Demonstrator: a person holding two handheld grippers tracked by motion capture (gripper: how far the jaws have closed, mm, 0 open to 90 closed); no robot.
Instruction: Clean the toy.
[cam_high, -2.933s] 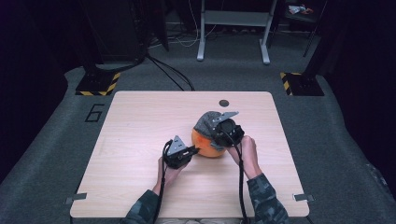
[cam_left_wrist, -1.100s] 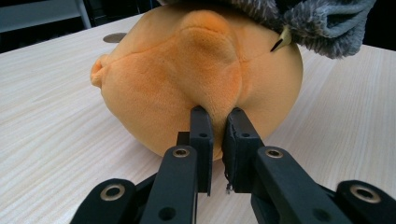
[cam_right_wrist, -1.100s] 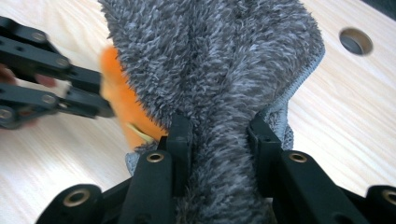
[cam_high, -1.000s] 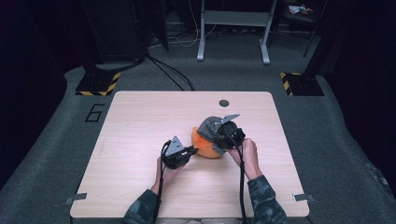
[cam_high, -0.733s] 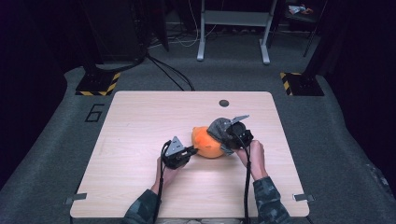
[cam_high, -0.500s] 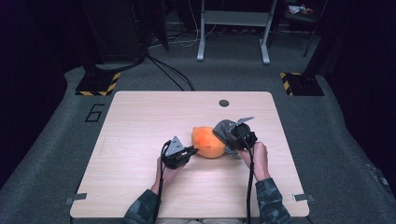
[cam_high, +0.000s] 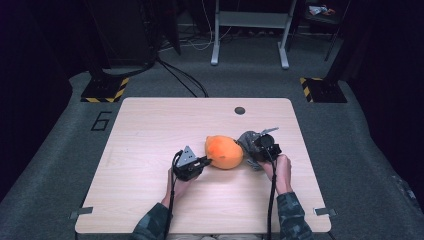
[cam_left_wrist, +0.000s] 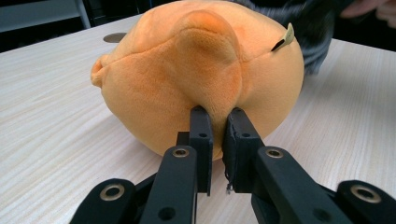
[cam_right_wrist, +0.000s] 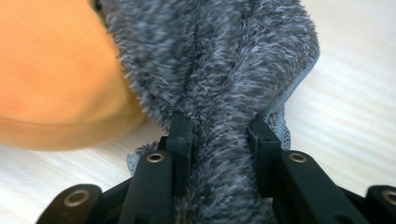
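A rounded orange plush cushion (cam_high: 224, 152) lies near the middle of the pale wooden tabletop (cam_high: 150, 130). A fold of its plush is pinched between the jaws of the left hand-held gripper (cam_high: 206, 161), which is set at about 8 o'clock of the cushion; in the left gripper view the left hand-held gripper (cam_left_wrist: 217, 122) is seen with its jaws nearly pressed together on that fold. A shaggy grey zippered fabric cover (cam_high: 248, 142) is clamped as a bunched ridge by the right hand-held gripper (cam_right_wrist: 219, 128), seen in the high view at (cam_high: 256, 150).

Compared with a few seconds ago, the cover has been drawn off the top of the cushion and now lies at its 3 o'clock side, while the left grip has been kept in place. The cushion is judged to be almost wholly freed; only the cover's edge appears to touch it.
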